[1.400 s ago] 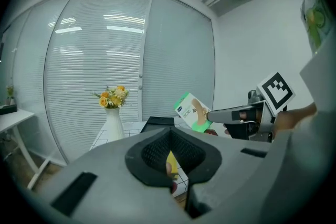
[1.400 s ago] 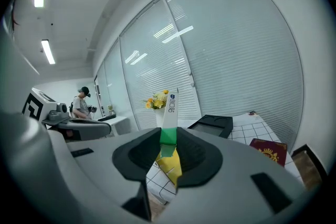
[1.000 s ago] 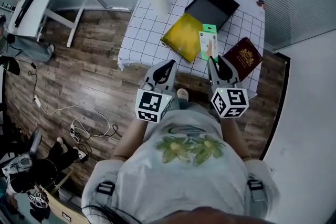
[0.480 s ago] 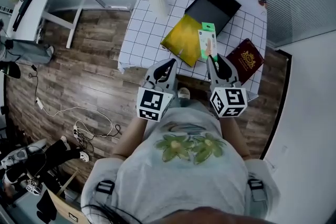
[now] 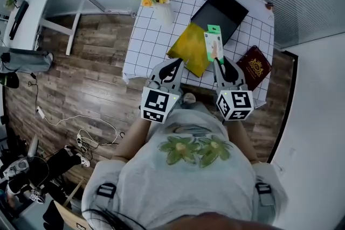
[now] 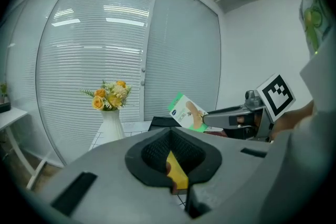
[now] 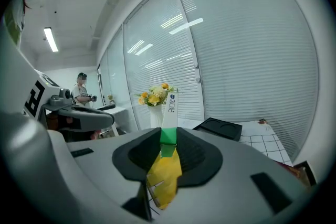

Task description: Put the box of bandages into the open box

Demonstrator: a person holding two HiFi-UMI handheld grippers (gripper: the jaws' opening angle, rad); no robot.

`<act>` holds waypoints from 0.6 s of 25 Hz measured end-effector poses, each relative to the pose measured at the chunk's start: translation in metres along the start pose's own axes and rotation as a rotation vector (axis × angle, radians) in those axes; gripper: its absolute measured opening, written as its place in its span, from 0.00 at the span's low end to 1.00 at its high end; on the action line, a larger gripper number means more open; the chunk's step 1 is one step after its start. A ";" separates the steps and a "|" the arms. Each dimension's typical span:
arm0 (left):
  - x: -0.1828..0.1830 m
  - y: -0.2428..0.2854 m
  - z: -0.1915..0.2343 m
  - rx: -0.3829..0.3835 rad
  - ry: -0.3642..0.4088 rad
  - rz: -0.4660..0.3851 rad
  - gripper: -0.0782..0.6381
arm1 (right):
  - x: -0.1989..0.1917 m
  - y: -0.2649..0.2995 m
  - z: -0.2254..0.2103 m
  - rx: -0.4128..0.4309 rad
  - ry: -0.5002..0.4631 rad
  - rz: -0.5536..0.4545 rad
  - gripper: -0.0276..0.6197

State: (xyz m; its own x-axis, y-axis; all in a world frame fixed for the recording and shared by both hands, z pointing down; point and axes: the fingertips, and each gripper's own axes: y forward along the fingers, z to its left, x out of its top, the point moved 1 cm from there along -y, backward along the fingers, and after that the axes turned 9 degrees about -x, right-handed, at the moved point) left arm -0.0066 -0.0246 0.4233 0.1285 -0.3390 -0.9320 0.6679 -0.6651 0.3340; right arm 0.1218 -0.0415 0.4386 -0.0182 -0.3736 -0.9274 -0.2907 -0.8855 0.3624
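Standing on wood-plank floor, the table wears a white grid cloth.

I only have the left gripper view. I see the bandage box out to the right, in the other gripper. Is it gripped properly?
Observer: Yes. In the right gripper view, the right gripper has its jaws pressed on the green end of the bandage box, which stands edge-on to the camera.
Operator: Is it over the black box yet?
Observer: Not quite. In the head view it shows beside the yellow pouch, with its far end just reaching the black box's near edge.
Operator: Anything inside that box?
Observer: The right gripper view shows a bare tray with a round recess.
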 end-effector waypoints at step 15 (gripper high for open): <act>0.000 0.018 0.042 -0.035 -0.032 0.023 0.12 | 0.003 0.035 0.004 -0.039 -0.003 0.030 0.18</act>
State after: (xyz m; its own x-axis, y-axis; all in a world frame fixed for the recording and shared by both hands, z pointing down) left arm -0.0259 -0.0644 0.4354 0.1213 -0.3754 -0.9189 0.6905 -0.6332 0.3498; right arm 0.1079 -0.0727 0.4479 -0.0289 -0.3994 -0.9163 -0.2529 -0.8840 0.3933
